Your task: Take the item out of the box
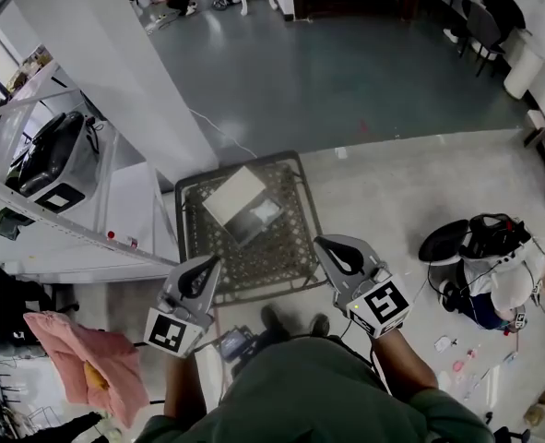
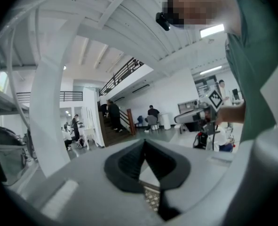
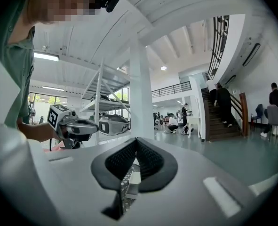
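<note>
On the woven surface point(image 1: 254, 264), towards its far half: the box point(image 1: 242, 207), set askew, pale flap on its far-left part, darker part at its near-right; too small to tell what lies inside; touched by neither tongs.

Above the near-left corner of the surface: left tongs point(image 1: 207, 268), pressed together, nothing between them, tips pointing towards the box; well short of it.

Above the near-right corner of the surface: right tongs point(image 1: 325, 245), likewise pressed together and empty, level with the left pair; apart from the box.

Just near of the surface, between the two arms: a pair of dark shoes point(image 1: 274, 319) on the floor.

Left of the surface: a white rack point(image 1: 78, 233) carrying a dark bulky thing point(image 1: 55, 155); nearer than that, a pink cloth point(image 1: 88, 363).

Right of the surface, well apart from it: a person point(image 1: 498, 280) sitting on the pale floor.
</note>
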Action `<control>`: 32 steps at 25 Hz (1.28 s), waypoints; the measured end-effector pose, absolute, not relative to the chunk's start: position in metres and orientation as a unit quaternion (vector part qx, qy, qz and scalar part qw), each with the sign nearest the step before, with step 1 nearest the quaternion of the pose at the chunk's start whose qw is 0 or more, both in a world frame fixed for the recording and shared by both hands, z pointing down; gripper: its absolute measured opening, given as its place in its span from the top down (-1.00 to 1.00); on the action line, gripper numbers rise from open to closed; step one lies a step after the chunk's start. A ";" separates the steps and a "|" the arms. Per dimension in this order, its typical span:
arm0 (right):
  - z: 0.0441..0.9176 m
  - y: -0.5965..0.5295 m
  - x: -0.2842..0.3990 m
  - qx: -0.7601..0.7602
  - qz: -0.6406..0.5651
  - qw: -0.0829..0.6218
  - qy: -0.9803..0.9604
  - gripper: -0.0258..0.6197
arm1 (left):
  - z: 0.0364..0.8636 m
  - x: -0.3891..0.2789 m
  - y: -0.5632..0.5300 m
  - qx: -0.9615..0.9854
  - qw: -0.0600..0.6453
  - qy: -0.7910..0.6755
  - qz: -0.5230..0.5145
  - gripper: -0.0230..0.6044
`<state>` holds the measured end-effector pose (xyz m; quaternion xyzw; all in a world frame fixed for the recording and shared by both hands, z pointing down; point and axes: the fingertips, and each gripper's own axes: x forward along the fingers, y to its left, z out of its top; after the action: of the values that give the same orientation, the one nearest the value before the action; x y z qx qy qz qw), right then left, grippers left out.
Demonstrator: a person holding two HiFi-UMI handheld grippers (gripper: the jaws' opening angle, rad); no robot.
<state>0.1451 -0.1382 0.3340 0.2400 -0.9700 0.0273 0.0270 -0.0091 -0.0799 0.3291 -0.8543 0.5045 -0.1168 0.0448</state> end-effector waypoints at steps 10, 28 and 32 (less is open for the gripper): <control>0.311 -0.164 0.096 0.313 -0.003 0.048 -0.949 0.90 | 0.327 -0.073 -0.128 -0.883 0.053 0.460 -0.068 0.92; 0.310 -0.204 0.039 0.382 -0.029 0.092 -0.919 0.90 | 0.353 -0.144 -0.175 -0.910 0.035 0.413 -0.025 0.92; 0.314 -0.218 0.038 0.368 -0.021 0.095 -0.925 0.90 | 0.355 -0.140 -0.183 -0.907 0.029 0.420 -0.030 0.92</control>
<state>0.0378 -0.2183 0.3139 0.3681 -0.9246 -0.0208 0.0953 -0.1400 -0.1826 0.3548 -0.9068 0.4195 -0.0295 0.0288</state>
